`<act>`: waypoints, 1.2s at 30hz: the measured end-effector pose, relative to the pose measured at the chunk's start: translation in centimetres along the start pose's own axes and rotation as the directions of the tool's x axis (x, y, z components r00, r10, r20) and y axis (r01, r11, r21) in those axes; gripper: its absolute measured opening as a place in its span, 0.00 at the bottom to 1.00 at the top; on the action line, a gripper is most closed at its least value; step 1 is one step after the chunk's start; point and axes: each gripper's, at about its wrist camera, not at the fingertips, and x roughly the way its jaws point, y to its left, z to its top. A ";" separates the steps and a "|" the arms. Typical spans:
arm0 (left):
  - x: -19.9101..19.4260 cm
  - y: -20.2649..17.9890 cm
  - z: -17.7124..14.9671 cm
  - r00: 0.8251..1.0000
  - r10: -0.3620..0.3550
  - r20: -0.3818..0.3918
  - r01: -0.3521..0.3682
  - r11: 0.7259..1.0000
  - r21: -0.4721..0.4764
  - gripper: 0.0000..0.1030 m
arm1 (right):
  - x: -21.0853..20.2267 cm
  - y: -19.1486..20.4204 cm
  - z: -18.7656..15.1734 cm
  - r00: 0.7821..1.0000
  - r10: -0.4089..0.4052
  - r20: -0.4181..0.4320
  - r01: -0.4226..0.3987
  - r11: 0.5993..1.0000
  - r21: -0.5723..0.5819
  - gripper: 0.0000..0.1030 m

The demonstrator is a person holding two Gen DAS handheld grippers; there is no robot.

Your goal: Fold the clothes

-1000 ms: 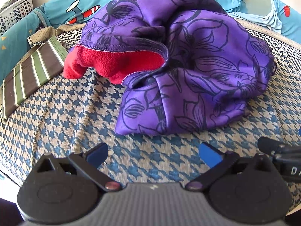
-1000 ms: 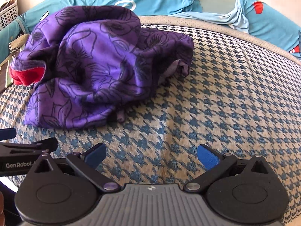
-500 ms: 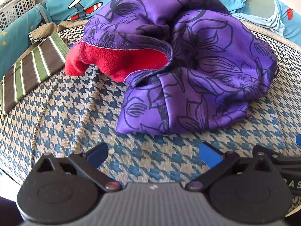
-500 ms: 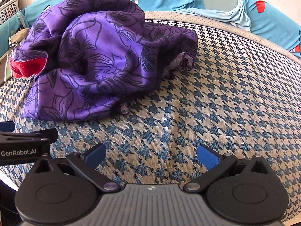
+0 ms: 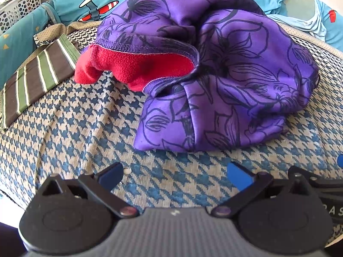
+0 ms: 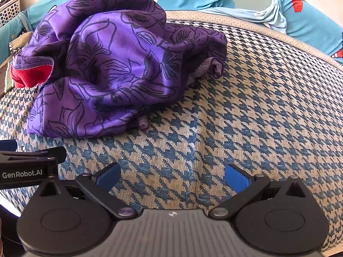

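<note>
The left tongs point(image 5: 174, 172) hang with fingers spread wide and nothing between them; the purple floral garment point(image 5: 225, 68) sits at their twelve o'clock, near, with bare houndstooth bed cover point(image 5: 70, 128) in the gap. The right tongs point(image 6: 171, 174) are just as wide apart and empty, and for them the heap lies off at eleven o'clock, so the left looks the nearer. The garment is a crumpled mound, its long axis running roughly nine to three, with its red fleece lining point(image 5: 133, 66) gaping out at the left end, toward the striped cloth point(image 5: 36, 72)
</note>
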 end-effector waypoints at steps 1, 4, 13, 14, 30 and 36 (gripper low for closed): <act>0.0 -0.1 0.0 1.000 0.001 -0.001 -0.001 1.000 0.000 1.00 | 0.0 0.0 0.0 1.000 0.000 -0.001 0.000 1.000 0.000 1.00; 0.2 0.1 0.1 1.000 0.004 0.001 -0.004 1.000 0.004 1.00 | 0.1 0.0 0.0 1.000 -0.001 -0.003 0.001 1.000 0.000 1.00; 0.4 0.1 0.0 1.000 0.009 0.003 -0.009 1.000 0.007 1.00 | 0.2 0.0 0.0 1.000 -0.001 -0.006 0.001 1.000 0.002 1.00; 0.4 0.1 -0.1 1.000 0.009 0.002 -0.009 1.000 0.006 1.00 | 0.2 0.0 0.0 1.000 -0.001 -0.007 0.001 1.000 0.002 1.00; 0.4 0.2 -0.2 1.000 0.016 0.001 -0.016 1.000 0.008 1.00 | 0.3 0.2 -0.1 1.000 -0.006 -0.013 0.006 1.000 0.004 1.00; -0.2 -0.4 -0.3 1.000 0.026 0.004 -0.026 1.000 0.008 1.00 | 0.3 0.1 -0.1 1.000 -0.006 -0.015 0.006 1.000 0.005 1.00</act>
